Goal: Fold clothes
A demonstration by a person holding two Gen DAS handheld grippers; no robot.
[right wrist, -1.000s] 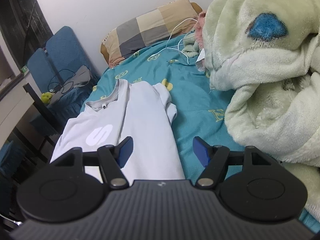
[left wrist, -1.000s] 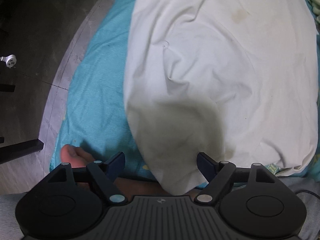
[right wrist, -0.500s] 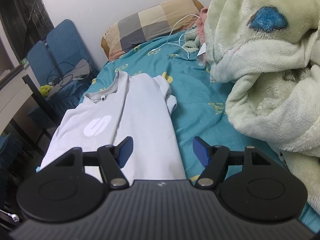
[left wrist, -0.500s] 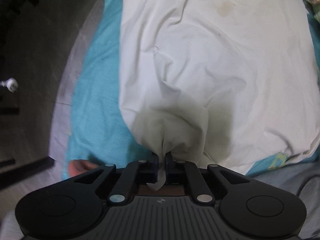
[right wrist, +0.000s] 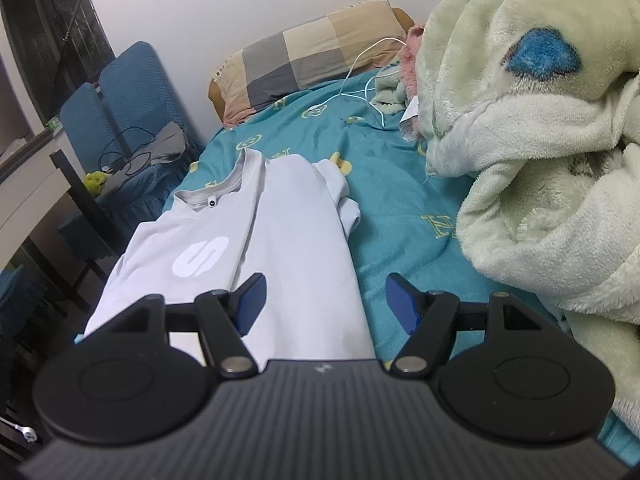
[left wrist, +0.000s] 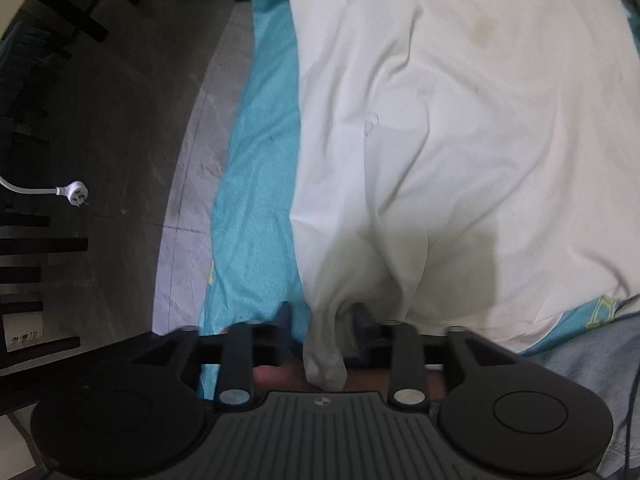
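Half a second earlier the left gripper (left wrist: pixel 322 320) was clenched on the near hem of the T-shirt (left wrist: pixel 440 140). Now its jaws stand partly released, with a bunched fold of that hem hanging loose between them. The right gripper (right wrist: pixel 324 304) is unchanged: jaws spread wide, grasping nothing, above the near end of the T-shirt. The one white T-shirt lies on a teal bedsheet (left wrist: pixel 256 200), one side folded over lengthwise. Left of the T-shirt, past the bed's edge, is grey floor (left wrist: pixel 120 140) with one white plug (left wrist: pixel 74 193). Beyond its collar lies one checked pillow (right wrist: pixel 312 56), to its right one heaped fleece blanket (right wrist: pixel 540 160), and to its left one blue chair (right wrist: pixel 128 96).
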